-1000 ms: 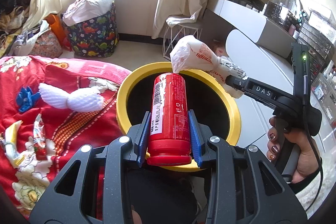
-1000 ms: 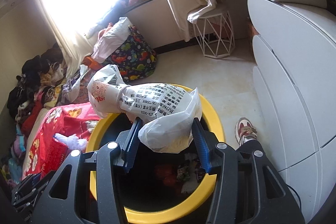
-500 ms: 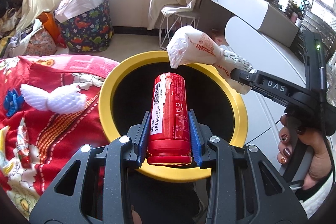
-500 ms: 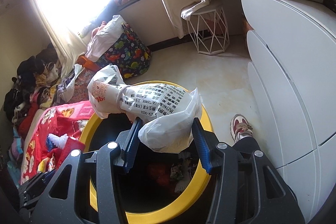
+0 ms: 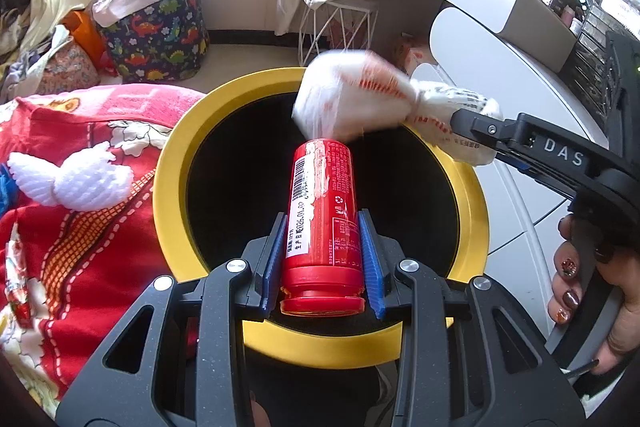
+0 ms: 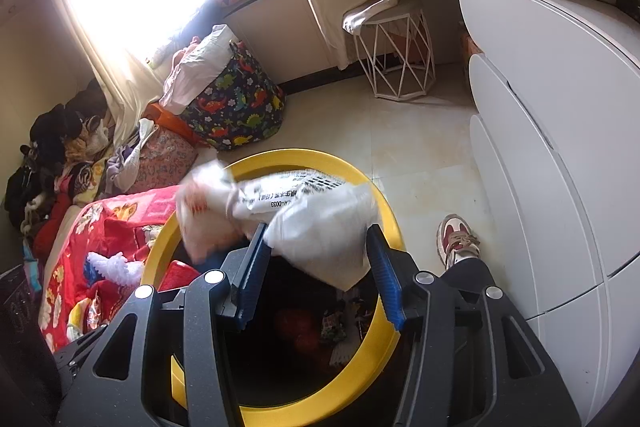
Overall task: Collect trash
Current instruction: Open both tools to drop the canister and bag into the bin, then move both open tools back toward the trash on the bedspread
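A red can (image 5: 320,211) with a barcode label stands between the blue pads of my left gripper (image 5: 322,223), which is shut on its lower half. The can hangs over the dark mouth of a yellow-rimmed bin (image 5: 172,179). My right gripper (image 6: 318,239) is shut on a knotted white plastic bag (image 6: 320,219) with printed text. That bag is motion-blurred and hangs over the same yellow-rimmed bin (image 6: 304,399). In the left wrist view the white plastic bag (image 5: 360,103) hovers just beyond the can's top, held by the right gripper (image 5: 472,131) coming in from the right.
A red patterned blanket (image 5: 80,227) with a white foam net (image 5: 76,179) lies left of the bin. Behind stand a dinosaur-print basket (image 5: 160,39) and a white wire stool (image 5: 340,23). White drawers (image 6: 540,167) are on the right, a person's shoe (image 6: 456,239) beside the bin. Trash (image 6: 304,331) lies inside.
My left gripper has come down and forward with the can, so the bin's mouth now sits right under it. The bag in the right gripper has tipped down and gone blurred.
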`<state>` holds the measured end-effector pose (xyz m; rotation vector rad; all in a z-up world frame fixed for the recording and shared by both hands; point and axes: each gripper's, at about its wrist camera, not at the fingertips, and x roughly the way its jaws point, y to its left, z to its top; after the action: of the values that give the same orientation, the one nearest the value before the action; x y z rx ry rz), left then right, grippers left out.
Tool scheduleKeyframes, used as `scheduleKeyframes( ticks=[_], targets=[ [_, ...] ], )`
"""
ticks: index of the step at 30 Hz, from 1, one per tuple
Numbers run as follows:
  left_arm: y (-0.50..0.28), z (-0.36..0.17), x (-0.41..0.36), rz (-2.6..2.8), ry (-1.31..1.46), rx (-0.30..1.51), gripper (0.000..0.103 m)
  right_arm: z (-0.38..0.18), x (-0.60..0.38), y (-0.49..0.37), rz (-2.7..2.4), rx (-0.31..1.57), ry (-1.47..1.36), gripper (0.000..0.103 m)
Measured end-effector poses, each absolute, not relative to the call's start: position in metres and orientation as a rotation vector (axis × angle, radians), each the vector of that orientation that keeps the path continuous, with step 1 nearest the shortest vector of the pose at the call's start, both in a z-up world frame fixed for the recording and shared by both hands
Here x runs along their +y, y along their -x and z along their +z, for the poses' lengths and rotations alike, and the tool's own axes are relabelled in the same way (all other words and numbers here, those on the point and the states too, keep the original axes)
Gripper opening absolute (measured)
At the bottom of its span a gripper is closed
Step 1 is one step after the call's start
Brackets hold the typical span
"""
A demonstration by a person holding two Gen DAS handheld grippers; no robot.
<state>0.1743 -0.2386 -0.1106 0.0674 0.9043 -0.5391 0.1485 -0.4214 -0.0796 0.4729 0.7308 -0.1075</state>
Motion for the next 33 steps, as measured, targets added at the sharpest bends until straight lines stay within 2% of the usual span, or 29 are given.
scheduleKeyframes(
  ticks=[2,4,6,8,9,10,14,33],
  targets=[
    [-0.176,-0.111,-0.237,-0.542,-0.058,0.905,0.03,-0.081,-0.421,-0.149,-0.109,0.733,-0.471,0.05],
    [-0.176,-0.109,-0.236,-0.534,-0.055,0.897,0.053,-0.082,-0.421,-0.148,-0.105,0.728,-0.478,0.053],
    [-0.176,-0.107,-0.232,-0.529,-0.041,0.889,0.058,-0.082,-0.421,-0.147,-0.106,0.724,-0.484,0.059],
    [-0.174,-0.105,-0.228,-0.521,-0.027,0.886,0.072,-0.081,-0.42,-0.147,-0.108,0.719,-0.488,0.063],
    [-0.173,-0.104,-0.225,-0.516,-0.015,0.881,0.083,-0.08,-0.42,-0.147,-0.11,0.717,-0.488,0.063],
    [-0.172,-0.103,-0.224,-0.515,-0.007,0.876,0.088,-0.08,-0.421,-0.146,-0.111,0.715,-0.487,0.063],
    [-0.169,-0.097,-0.22,-0.5,-0.001,0.857,0.092,-0.079,-0.422,-0.146,-0.115,0.711,-0.49,0.065],
    [-0.157,-0.077,-0.192,-0.448,0.033,0.794,0.092,-0.067,-0.417,-0.142,-0.094,0.691,-0.475,0.068]
  ],
)
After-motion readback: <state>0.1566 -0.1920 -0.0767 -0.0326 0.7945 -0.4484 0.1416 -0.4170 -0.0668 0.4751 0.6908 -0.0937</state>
